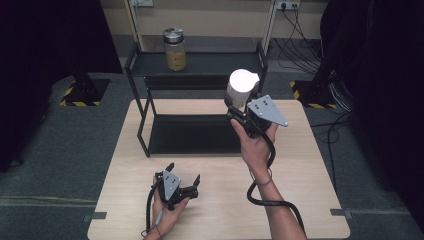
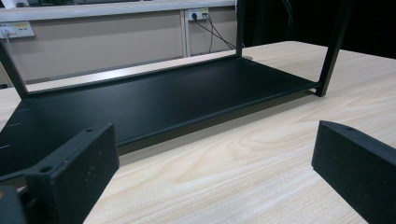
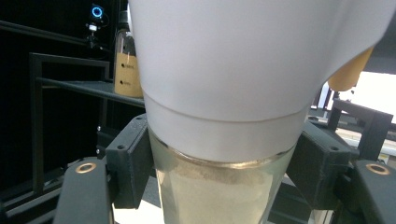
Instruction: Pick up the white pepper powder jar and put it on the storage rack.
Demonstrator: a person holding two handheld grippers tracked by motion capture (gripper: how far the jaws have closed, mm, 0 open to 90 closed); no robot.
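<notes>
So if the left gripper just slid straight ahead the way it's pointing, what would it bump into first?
Probably the front edge of the black rack's bottom shelf. The left gripper rests low with its jaws open, aimed across bare wooden table at that shelf. Nothing lies between them, though depth is hard to judge.

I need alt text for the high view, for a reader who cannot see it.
The right gripper holds a white-lidded jar in the air beside a black two-level rack. The left gripper rests open on the wooden table; a metal-lidded jar stands on the rack's top shelf.
</notes>
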